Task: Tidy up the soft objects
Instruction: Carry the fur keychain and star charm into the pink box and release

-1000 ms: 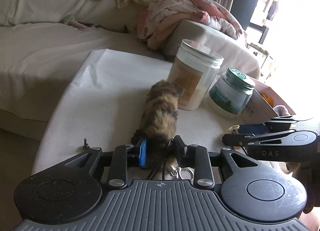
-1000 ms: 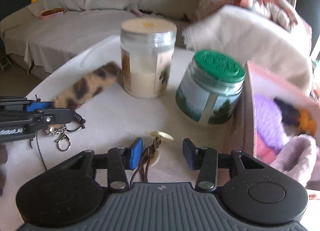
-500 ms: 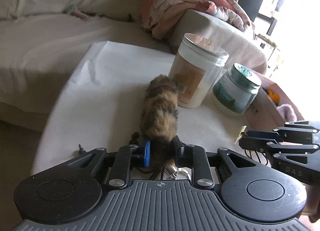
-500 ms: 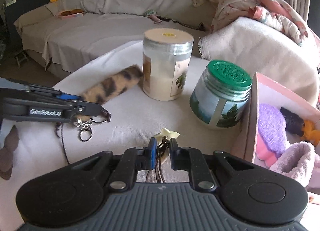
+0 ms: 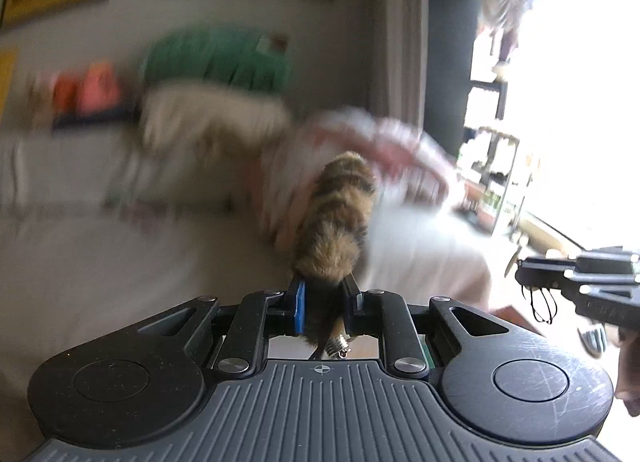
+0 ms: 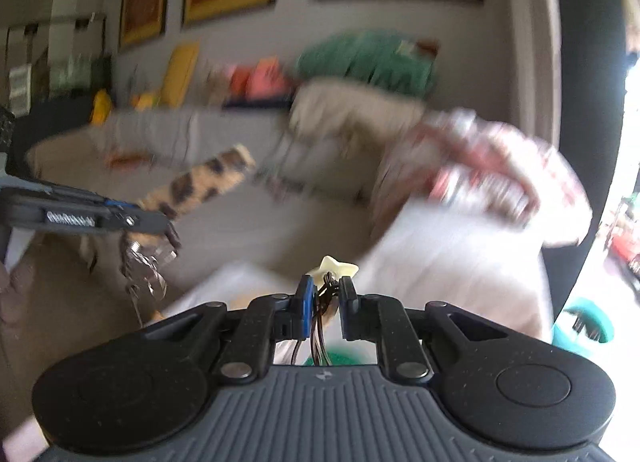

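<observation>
My left gripper (image 5: 323, 294) is shut on the base of a leopard-print furry tail charm (image 5: 338, 214) and holds it up in the air, its metal clasp hanging below. The tail also shows at the left of the right wrist view (image 6: 200, 182), sticking out of the left gripper (image 6: 160, 222). My right gripper (image 6: 325, 294) is shut on the brown cords of a pale star charm (image 6: 334, 266), held up in the air. The right gripper shows at the right edge of the left wrist view (image 5: 520, 274). Both views are blurred.
A sofa (image 6: 180, 130) with a beige cover carries a green cushion (image 6: 368, 62), a cream blanket (image 6: 352, 110) and pink patterned cloth (image 6: 480, 166). A green jar lid (image 6: 336, 358) shows just below my right gripper. Framed pictures hang on the wall.
Both grippers have risen off the table and tilted up, each carrying its charm. The table, jars and pink box have dropped out of view.
</observation>
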Demonstrator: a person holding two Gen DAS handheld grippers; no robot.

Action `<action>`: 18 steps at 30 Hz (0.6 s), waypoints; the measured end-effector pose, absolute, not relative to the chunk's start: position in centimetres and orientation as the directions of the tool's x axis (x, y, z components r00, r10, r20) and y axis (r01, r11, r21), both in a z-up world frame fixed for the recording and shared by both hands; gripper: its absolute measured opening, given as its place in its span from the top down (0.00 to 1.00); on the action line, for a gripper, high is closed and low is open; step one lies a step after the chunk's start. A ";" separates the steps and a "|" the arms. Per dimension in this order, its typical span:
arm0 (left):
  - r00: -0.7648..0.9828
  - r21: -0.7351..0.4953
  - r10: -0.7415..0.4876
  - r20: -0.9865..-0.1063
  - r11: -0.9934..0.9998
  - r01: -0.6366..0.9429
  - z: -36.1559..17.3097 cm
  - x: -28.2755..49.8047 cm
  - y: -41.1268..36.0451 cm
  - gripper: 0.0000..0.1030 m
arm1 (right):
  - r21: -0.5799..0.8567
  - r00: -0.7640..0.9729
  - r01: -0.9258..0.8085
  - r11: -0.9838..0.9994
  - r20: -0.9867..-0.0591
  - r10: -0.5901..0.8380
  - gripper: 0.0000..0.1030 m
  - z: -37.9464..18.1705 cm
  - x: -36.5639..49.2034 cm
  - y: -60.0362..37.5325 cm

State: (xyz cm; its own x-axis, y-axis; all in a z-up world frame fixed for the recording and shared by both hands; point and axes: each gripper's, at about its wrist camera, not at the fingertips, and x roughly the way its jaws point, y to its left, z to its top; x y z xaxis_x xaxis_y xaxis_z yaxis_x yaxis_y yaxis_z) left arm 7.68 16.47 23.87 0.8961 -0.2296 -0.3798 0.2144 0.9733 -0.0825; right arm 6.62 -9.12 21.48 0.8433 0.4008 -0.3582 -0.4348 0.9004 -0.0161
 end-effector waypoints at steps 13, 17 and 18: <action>0.793 -0.333 -0.506 -0.340 0.853 0.402 28.3 18.4 5.3 0.80 | 0.042 0.936 -0.192 0.980 -0.293 0.196 0.88 24.0 9.1 -23.4; 0.661 -0.471 -0.617 -0.428 0.776 0.419 22.3 20.2 0.5 0.80 | 0.083 0.915 -0.177 0.981 -0.354 0.195 0.88 21.4 9.8 -25.6; 0.622 -0.512 -0.641 -0.450 0.756 0.408 20.4 20.4 -0.5 0.80 | 0.101 0.907 -0.179 0.979 -0.369 0.204 0.87 20.6 10.0 -25.9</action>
State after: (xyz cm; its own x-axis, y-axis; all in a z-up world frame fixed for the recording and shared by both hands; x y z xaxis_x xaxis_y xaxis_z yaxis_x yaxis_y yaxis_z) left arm 20.40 -0.51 20.43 0.6222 -0.6406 -0.4501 0.4077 0.7559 -0.5123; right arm 10.05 -25.88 20.63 0.9068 0.2037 -0.3691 -0.1787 0.9787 0.1012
